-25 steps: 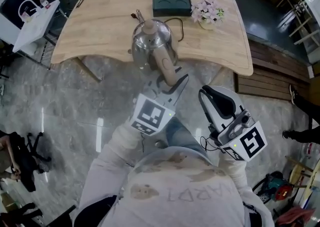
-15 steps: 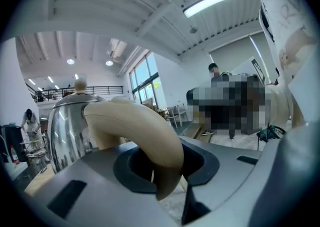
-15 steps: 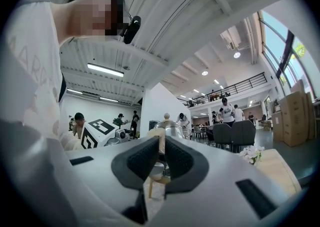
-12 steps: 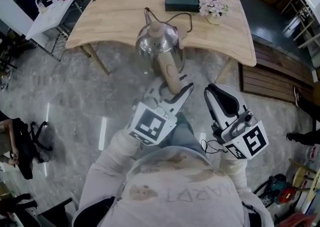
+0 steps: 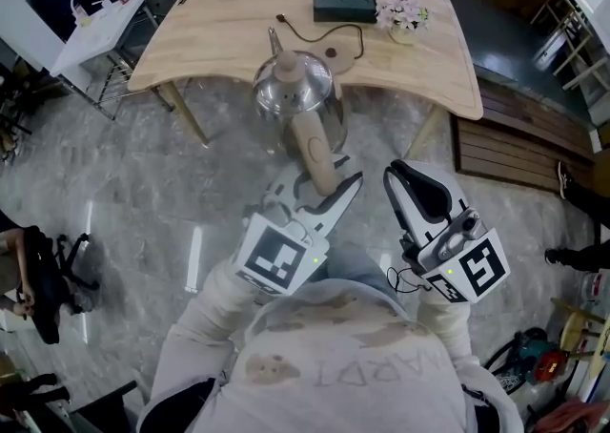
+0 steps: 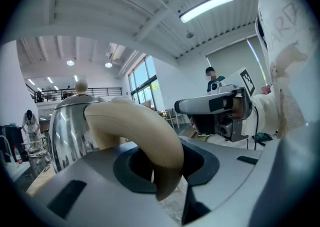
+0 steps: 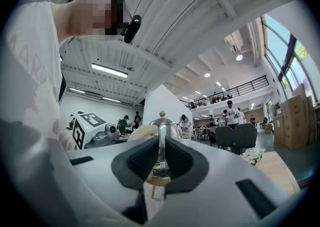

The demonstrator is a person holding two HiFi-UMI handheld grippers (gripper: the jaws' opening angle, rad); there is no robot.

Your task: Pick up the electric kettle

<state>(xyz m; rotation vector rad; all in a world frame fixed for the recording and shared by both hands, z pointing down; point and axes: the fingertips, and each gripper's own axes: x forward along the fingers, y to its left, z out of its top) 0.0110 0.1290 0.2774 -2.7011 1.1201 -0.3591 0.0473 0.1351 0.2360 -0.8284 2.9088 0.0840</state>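
In the left hand-held gripper [image 5: 326, 181], the electric kettle [image 5: 291, 88] bears an unreadable label [image 7: 160, 172].

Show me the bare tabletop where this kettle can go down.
Widest bare patch: the left half of the wooden table, from its left edge to the power cord. A smaller one lies right front, below the flower pot. The back middle is crowded: dark box, cord, round base.
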